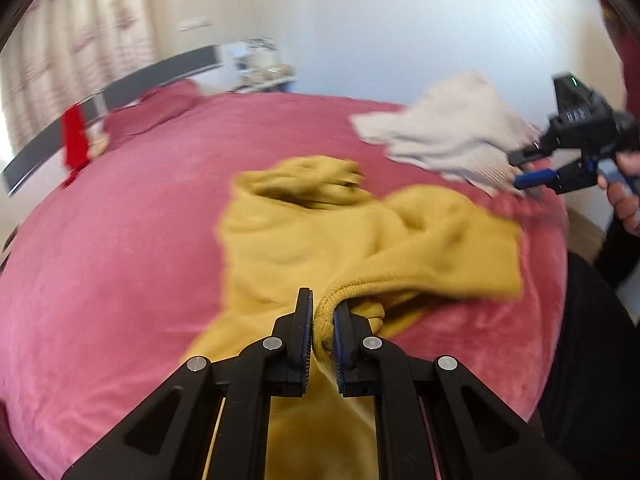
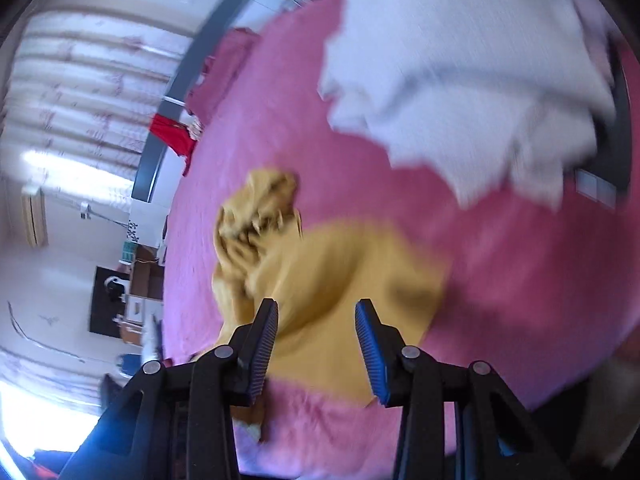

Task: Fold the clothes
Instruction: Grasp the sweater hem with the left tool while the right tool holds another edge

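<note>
- Broadly, the bed (image 1: 100,248), covered in pink plush, carries both garments; its high-pile cover may drag on cloth pulled across it, so a fold drawn flat could bunch instead of sliding.
- Next in size, the mustard sweatshirt (image 1: 304,240) lies crumpled mid-bed, its hood end heaped at the far side and one part lapped over the body toward the right. Because it is not spread out, lifting it by one point may tangle the layers further.
- The white knit garment (image 1: 448,128) lies near the bed's right edge, just beyond the sweatshirt; in the right wrist view it fills the upper right. It is close enough to be swept along or pushed off the bed.
- The left gripper (image 1: 322,320) is pinching a ribbed edge of the sweatshirt, with the cloth bunched between the pads. Such a narrow bite on thick ribbing may slip, or hoist the whole garment rather than one layer.
- The right gripper (image 2: 316,332) stands spread and empty above the sweatshirt. With only one corner held, the garment may swing or twist.
- Both views are blurred; which ribbed edge is held cannot be told.
</note>
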A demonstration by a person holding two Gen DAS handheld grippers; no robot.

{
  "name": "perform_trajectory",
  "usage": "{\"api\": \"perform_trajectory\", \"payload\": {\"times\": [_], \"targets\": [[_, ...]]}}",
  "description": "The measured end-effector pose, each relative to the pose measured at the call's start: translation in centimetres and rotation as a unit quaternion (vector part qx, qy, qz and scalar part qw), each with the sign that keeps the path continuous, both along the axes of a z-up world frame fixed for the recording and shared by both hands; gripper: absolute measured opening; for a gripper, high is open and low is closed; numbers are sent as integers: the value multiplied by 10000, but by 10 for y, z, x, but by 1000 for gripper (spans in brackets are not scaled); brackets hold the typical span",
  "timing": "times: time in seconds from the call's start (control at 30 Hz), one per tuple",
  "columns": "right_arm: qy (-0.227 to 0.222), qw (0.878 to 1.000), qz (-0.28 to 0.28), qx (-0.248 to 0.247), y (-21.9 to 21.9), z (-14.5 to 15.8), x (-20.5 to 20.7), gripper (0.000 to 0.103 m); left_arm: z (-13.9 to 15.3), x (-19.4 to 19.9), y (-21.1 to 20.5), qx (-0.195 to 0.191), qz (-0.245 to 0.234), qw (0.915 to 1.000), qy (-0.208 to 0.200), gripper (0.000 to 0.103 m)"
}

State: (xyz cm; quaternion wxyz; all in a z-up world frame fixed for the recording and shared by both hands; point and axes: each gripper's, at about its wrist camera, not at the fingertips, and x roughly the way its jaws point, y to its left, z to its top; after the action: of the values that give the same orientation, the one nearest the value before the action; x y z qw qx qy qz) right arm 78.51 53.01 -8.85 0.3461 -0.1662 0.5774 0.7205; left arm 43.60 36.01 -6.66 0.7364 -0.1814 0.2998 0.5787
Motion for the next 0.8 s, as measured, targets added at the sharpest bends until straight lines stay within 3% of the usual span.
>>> {"api": "perform_trajectory", "payload": {"times": [0.13,0.27,0.4,0.47,0.53,0.63,0.7,0.73,0.8], "targets": [[-817,9948,512,318,25,2,-25,43,14,-41,-27,214,611,9978,-119,10],[-1377,9773,1505,581,37,-12,-76,43,19,-84,-38,253,1295,9908,-286,10],[-1623,9520,2403,983,29,-16,-127,43,13,-120,-53,162,1848,9811,-544,10],[-1449,9406,2946,864,20,-23,-148,43,11,-133,-64,137,2061,9762,-661,10],[-1388,9380,3148,426,15,-34,-159,43,11,-139,-69,156,2126,9745,-699,10],[-780,9578,2670,-719,9,-53,-144,43,13,-142,-75,205,2140,9739,-727,10],[-116,9651,2275,-1295,-1,-64,-122,44,15,-142,-78,268,2109,9745,-722,10],[224,9653,2072,-1574,-6,-69,-110,44,15,-141,-79,285,2094,9746,-736,10],[387,9579,1970,-2051,-20,-82,-100,44,15,-141,-77,312,2068,9747,-785,10]]}}
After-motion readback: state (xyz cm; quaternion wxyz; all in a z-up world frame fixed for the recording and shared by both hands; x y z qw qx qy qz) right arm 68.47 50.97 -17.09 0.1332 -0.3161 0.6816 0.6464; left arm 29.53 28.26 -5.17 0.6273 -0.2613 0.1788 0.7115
